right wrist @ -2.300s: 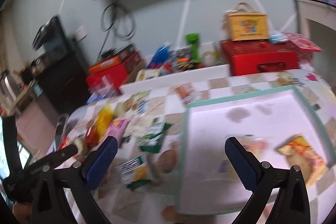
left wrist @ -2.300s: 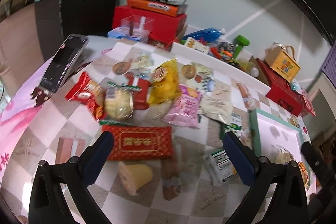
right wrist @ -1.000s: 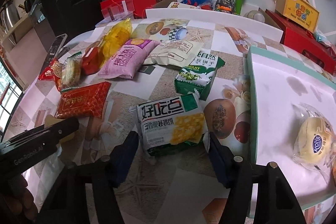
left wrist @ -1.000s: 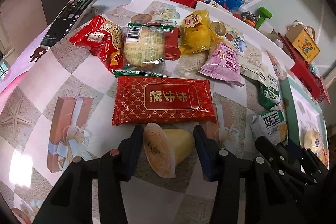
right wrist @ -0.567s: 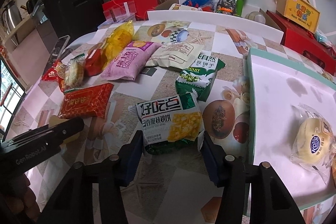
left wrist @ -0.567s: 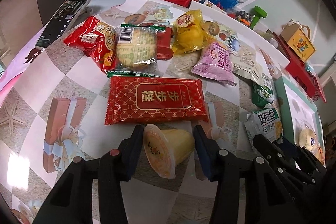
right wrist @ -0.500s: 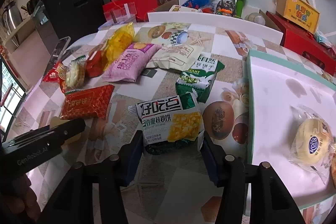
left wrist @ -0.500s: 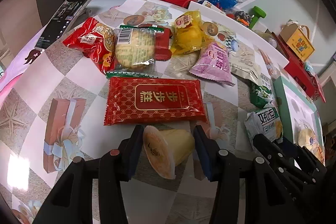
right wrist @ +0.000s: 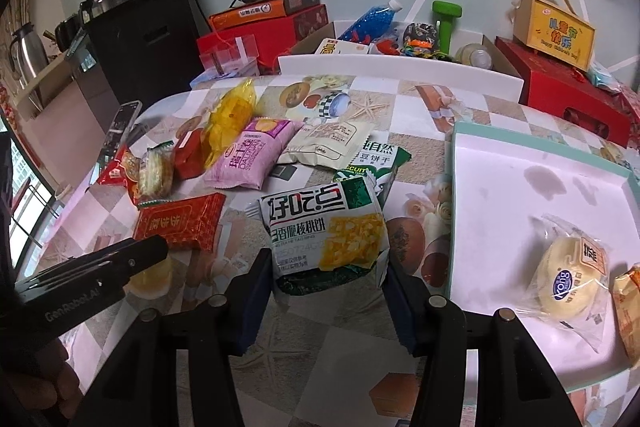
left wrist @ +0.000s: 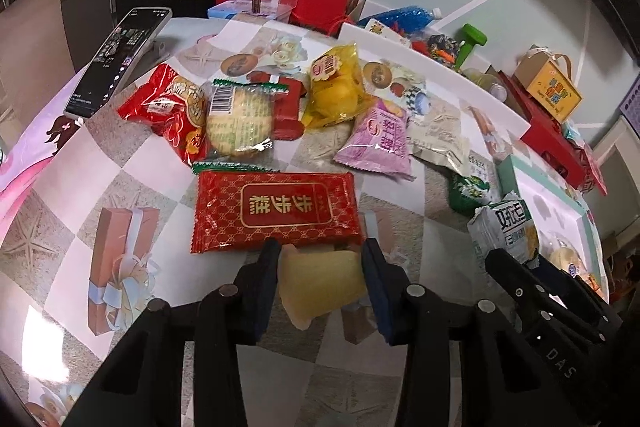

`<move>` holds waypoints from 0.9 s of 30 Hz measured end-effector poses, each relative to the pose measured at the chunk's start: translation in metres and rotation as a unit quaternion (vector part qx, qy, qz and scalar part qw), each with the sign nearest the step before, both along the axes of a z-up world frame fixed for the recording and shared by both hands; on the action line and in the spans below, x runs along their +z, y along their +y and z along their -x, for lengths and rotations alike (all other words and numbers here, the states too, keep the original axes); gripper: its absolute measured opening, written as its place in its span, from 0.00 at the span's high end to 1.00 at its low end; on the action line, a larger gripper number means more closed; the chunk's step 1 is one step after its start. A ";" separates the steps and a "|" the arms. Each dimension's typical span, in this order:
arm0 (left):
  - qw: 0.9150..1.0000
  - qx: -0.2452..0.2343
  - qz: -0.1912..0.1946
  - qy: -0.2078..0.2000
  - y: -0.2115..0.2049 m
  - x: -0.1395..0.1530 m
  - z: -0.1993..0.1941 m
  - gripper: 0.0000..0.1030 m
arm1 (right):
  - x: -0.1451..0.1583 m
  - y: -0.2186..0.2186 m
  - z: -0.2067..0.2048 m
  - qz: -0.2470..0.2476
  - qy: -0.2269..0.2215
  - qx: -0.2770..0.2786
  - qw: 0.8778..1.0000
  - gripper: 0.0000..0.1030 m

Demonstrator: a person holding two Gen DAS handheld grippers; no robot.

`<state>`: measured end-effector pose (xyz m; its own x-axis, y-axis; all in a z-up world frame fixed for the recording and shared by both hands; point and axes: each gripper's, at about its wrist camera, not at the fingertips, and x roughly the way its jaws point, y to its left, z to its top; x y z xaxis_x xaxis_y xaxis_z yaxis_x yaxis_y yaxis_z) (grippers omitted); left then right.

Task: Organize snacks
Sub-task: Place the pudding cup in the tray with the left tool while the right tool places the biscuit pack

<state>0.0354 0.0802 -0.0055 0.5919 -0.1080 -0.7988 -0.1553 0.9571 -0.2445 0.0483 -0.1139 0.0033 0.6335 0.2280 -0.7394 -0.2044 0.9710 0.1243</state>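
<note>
left tongs (left wrist: 320,267) clamp jelly cup (left wrist: 322,287), red pack (left wrist: 276,211) touching | right tongs (right wrist: 324,279) clamp biscuit pack (right wrist: 326,227) beside tray (right wrist: 454,211) edge

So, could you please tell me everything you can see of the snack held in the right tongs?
The cracker packet is a soft, glossy plastic pillow pack, white on top with bold black Chinese lettering, a dark green corner and a yellow picture of crackers. It is sealed and puffy, pinched at its lower sides by the right tongs, facing the camera, above the patterned tablecloth.
</note>
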 end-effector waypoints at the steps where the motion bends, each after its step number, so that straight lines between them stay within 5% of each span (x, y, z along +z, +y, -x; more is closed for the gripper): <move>1: 1.000 -0.001 -0.001 0.000 0.000 0.000 0.000 0.58 | 0.000 0.000 0.000 0.000 0.001 0.001 1.000 0.45; 10: 1.000 -0.017 0.000 0.014 -0.003 -0.007 0.000 0.58 | -0.004 -0.001 0.000 0.008 0.011 -0.002 1.000 0.45; 27: 0.997 -0.039 -0.058 0.043 -0.019 -0.026 0.006 0.51 | -0.004 -0.010 0.007 0.007 0.016 -0.008 1.000 0.45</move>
<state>0.0290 0.0609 -0.0317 0.5139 -0.0545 -0.8561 -0.0957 0.9881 -0.1204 0.0417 -0.1236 -0.0011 0.6126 0.2086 -0.7624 -0.1855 0.9755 0.1179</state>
